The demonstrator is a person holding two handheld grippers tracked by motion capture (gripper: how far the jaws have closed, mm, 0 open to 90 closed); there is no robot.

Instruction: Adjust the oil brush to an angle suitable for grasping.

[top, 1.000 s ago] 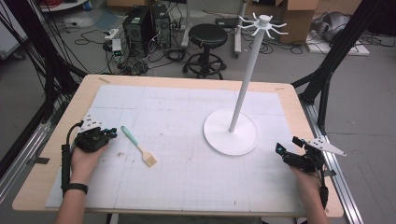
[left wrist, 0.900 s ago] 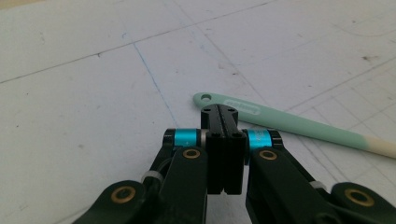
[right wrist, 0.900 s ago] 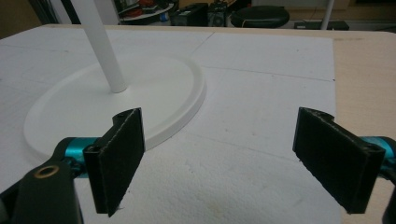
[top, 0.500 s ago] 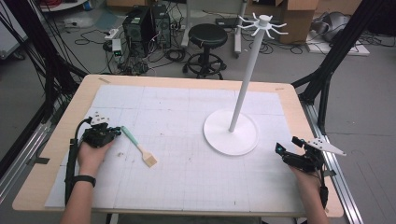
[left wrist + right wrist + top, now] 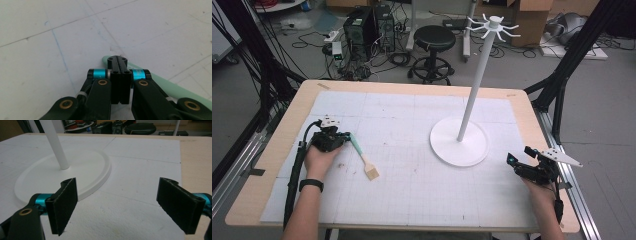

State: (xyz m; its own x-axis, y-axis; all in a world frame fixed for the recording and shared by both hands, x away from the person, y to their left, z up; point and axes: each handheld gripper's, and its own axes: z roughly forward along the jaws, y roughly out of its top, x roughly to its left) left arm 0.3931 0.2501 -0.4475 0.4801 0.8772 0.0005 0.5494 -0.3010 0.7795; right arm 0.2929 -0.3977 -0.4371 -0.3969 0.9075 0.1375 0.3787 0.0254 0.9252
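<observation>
A: Start at the left of the high view. What is there?

B: The left gripper (image 5: 343,139) sits at mid-left of the frame, held in the left hand (image 5: 319,159), low over the white mat (image 5: 412,200). Its tip is right at the upper end of the brush (image 5: 362,157), which has a mint-green handle.

A: How does the brush lie?

B: Flat on the mat, slanting from the gripper's tip down and to the right, with its tan bristle head at the lower right end, just left of the frame's centre.

A: Are the left jaws gripping it?

B: In the left gripper view the left gripper (image 5: 117,62) has its jaws pressed together with nothing between them. The green handle (image 5: 172,88) lies beneath and just beyond the tips, running off to the lower right of that frame. Whether the tips touch it I cannot tell.

A: And further right?

B: The white stand (image 5: 459,145), a round base with a tall pole and hooks at the top, is right of centre. The right gripper (image 5: 518,166) is at lower right, near the table's edge (image 5: 557,210), well apart from the brush.

A: Its jaws?

B: In the right gripper view the right gripper (image 5: 117,205) has its jaws spread wide, empty, with the stand's base (image 5: 82,172) just beyond the jaw at the frame's left.
</observation>
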